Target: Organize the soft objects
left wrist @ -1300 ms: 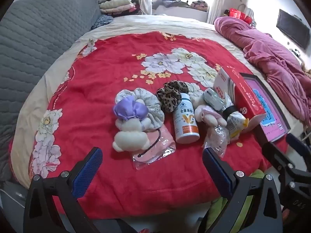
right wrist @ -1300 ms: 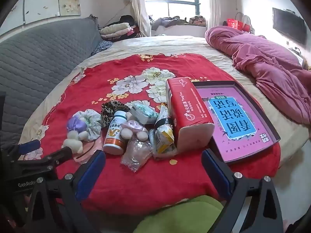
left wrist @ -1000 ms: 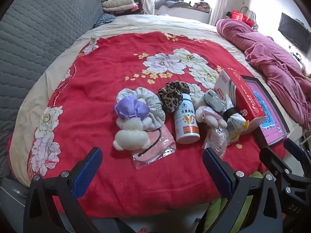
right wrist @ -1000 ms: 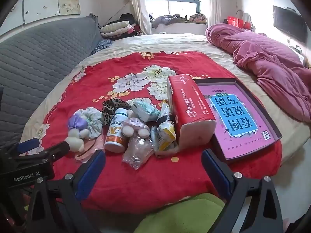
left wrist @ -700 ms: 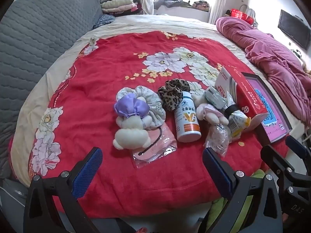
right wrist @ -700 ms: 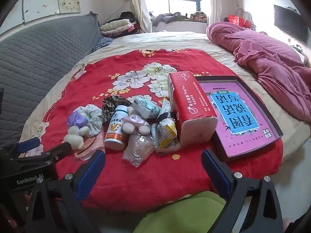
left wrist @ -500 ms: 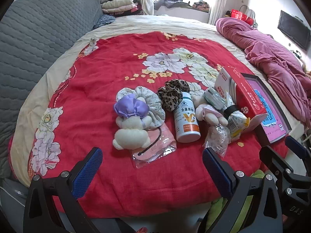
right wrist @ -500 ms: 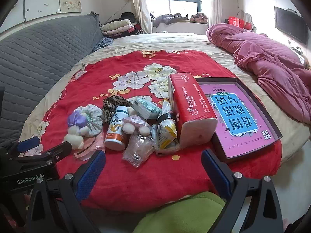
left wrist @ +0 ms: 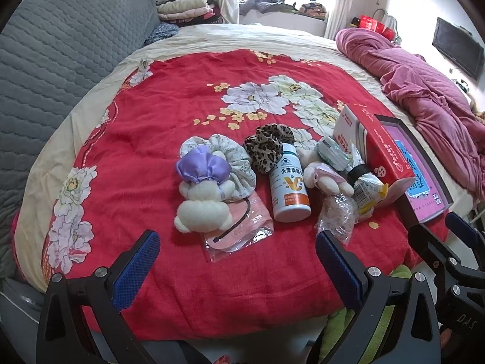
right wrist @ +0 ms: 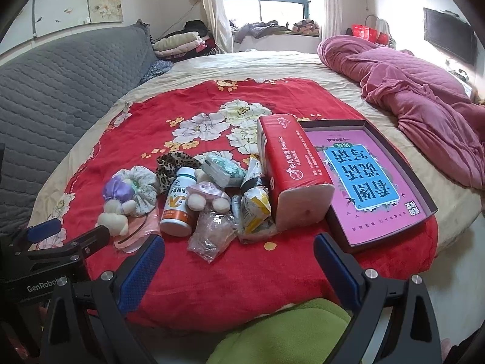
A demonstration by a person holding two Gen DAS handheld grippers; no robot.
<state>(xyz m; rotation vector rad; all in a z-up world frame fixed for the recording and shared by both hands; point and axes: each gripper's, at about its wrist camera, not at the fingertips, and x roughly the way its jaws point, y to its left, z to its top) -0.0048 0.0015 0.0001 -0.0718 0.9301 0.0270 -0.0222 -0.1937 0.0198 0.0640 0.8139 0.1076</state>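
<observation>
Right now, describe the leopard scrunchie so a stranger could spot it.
On the red floral blanket, find the white bottle lying in the clutter. The leopard scrunchie touches its cap end, beside a pale floral scrunchie; it alone has brown-and-black spots.

Red floral blanket strewn with pale, purple and leopard-print soft things.

The blanket [left wrist: 145,139] is red with white and yellow flowers and a cream border. On it: a cream plush toy [left wrist: 201,209] capped in shiny lilac, a white scrunchie [left wrist: 233,157] with a fine print, a brown leopard-spotted scrunchie [left wrist: 268,150], a white bottle [left wrist: 289,188] banded orange, a red tissue pack [right wrist: 291,163] and a dark tray [right wrist: 424,194] lined pink and blue. Along the blanket's right edge lies a magenta quilt [right wrist: 424,91].
</observation>
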